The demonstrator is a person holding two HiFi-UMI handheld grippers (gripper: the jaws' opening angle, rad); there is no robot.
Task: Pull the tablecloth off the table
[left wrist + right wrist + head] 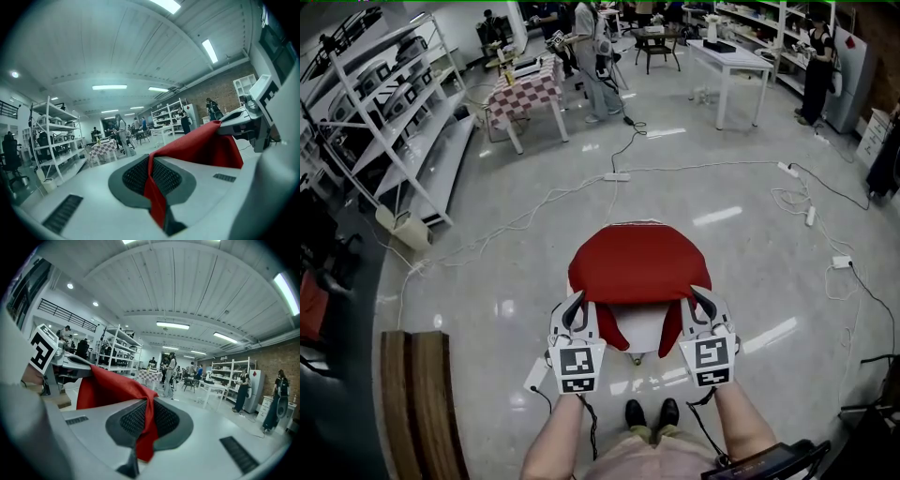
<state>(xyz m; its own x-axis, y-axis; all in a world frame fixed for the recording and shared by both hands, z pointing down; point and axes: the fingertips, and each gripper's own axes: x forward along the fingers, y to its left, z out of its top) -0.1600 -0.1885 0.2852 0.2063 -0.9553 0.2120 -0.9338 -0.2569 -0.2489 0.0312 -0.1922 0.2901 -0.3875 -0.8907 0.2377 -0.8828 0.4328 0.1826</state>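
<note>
Overhead: a person (649, 455) stands on a glossy grey floor (487, 281) with a red cloth (637, 262) pinned between two grippers.
Left gripper (578, 298): jaws closed tight on the cloth's near left corner. In its own view a red fold runs up between the mesh pads.
Right gripper (698, 295): jaws likewise clamped on the near right corner, with a red tail hanging out below the pads.
Cloth: spreads forward from both grippers in a rounded sheet, just ahead of the person. Its near edge is raised, and red flaps hang down beside each gripper.
White surface (642, 328): shows under the raised edge, between the grippers. Whether it is the table cannot be told.
Shoes (649, 412): black, just nearer the person than the white surface.
Bench (422, 394): wooden, at the person's left, well apart from the cloth.
Cables (619, 175): white leads and power strips trail across the floor beyond the cloth.
Background: a checkered table (525, 94), racks (403, 122) along the left, a white table (731, 61) and several people (595, 56) at the far end.
</note>
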